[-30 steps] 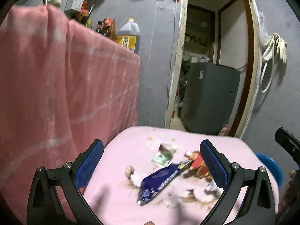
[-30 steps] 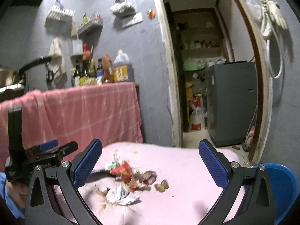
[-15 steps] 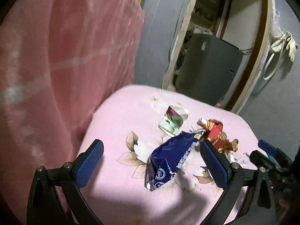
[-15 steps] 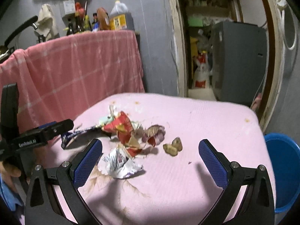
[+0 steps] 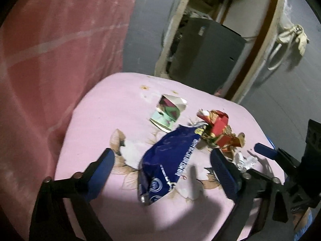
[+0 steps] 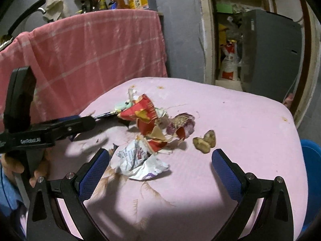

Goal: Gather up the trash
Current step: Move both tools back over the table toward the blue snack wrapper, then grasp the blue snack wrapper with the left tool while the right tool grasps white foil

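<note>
A pile of trash lies on the pink floral tablecloth [image 5: 112, 108]. My left gripper [image 5: 162, 170] hangs low over a crumpled dark blue snack bag [image 5: 170, 160]. Its jaws are closing, with the bag between the blue pads and untouched by them. Beyond the bag lie a green-and-white carton [image 5: 168, 112] and a torn red wrapper [image 5: 218, 128]. My right gripper [image 6: 159, 173] is open just short of a crumpled white wrapper [image 6: 138, 160]. Purple onion peel [image 6: 181, 124] and brown peel pieces [image 6: 204, 140] lie behind it.
A pink checked cloth [image 6: 90, 50] drapes a counter with bottles on the left. A grey appliance [image 6: 270, 50] stands in the doorway behind the table. A blue tub [image 6: 311, 160] sits beside the table's right edge. A hand [image 6: 12, 164] holds the left gripper.
Both grippers have tipped downward and come closer to the trash pile. The left jaws have narrowed around the blue bag. The right jaws stay wide.
</note>
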The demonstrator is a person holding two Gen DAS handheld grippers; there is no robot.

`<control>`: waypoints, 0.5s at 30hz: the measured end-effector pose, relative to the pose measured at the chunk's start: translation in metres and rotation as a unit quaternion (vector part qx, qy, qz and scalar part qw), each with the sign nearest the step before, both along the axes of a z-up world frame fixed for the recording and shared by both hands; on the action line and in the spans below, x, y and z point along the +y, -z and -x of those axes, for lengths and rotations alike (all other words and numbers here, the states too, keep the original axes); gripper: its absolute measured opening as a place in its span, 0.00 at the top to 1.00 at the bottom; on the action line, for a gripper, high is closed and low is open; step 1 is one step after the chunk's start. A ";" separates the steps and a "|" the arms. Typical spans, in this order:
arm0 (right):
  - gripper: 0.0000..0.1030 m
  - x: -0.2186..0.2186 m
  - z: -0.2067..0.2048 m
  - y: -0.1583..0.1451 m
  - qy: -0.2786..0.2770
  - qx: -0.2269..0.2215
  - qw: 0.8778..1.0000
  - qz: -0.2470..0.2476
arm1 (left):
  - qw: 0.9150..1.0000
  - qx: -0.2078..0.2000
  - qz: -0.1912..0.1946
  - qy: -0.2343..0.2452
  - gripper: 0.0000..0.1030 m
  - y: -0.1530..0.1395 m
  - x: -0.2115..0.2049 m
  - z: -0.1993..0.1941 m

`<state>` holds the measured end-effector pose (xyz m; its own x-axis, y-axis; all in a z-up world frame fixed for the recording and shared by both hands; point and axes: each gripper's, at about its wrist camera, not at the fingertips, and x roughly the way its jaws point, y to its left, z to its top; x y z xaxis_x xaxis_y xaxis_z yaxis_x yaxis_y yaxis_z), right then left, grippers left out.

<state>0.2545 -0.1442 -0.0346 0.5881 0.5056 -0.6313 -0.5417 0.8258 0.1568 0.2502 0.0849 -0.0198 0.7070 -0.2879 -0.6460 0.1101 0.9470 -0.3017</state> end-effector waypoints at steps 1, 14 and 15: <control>0.05 0.001 0.000 0.001 -0.004 0.001 1.000 0.002 | 1.000 0.004 -0.003 0.004 0.24 0.000 -0.001 -0.001; 0.26 0.014 -0.002 0.007 -0.036 0.026 0.999 0.014 | 0.998 0.011 -0.032 0.043 0.68 0.002 -0.020 -0.011; 0.28 0.013 -0.003 0.008 -0.034 0.029 0.999 0.012 | 0.998 0.011 -0.033 0.044 0.69 0.002 -0.021 -0.010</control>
<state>0.2579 -0.1314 -0.0422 0.5143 0.5272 -0.6764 -0.5871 0.7913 0.1704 0.2604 0.0636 -0.0217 0.6660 -0.3053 -0.6806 0.1884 0.9517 -0.2425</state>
